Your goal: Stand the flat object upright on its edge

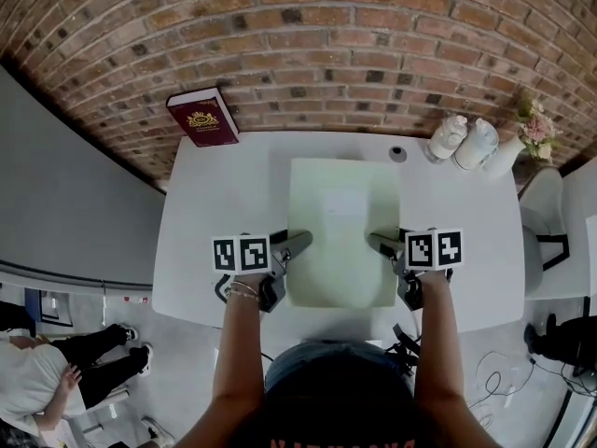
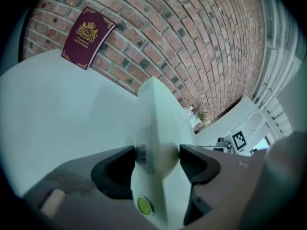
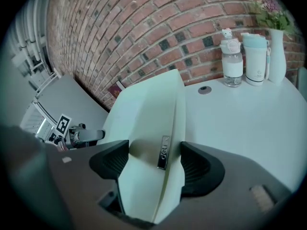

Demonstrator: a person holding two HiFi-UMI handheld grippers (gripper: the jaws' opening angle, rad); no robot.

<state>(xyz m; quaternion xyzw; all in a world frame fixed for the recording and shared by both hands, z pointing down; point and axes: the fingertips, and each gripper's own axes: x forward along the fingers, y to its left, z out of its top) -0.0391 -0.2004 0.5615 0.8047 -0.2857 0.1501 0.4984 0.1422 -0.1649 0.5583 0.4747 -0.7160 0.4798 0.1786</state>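
Gripping the flat object (image 1: 340, 231) from both sides, I have my left gripper (image 1: 297, 243) on its left edge and my right gripper (image 1: 381, 243) on its right edge. It is a pale green, smooth, thin rectangular slab with rounded corners, and it sits over the middle of the white counter (image 1: 201, 250). From the head view it may be lying flat or slightly lifted; I cannot be sure which.

In the left gripper view the black ribbed jaws are closed on the slab's thin edge, next to a small barcode sticker (image 2: 141, 153) and a round green dot (image 2: 144, 205). In the right gripper view the jaws clamp the opposite edge beside a narrow metal tag (image 3: 163, 152).

Both bare forearms reach straight forward, roughly parallel, with bracelets (image 1: 242, 290) on the left wrist.

A maroon book (image 1: 202, 117) with a gold crest leans against the rough brick wall (image 1: 326, 54). A clear bottle (image 3: 231, 61), a pale tumbler (image 3: 255, 59) and a white vase (image 3: 277, 56) of flowers stand at the counter's far right.
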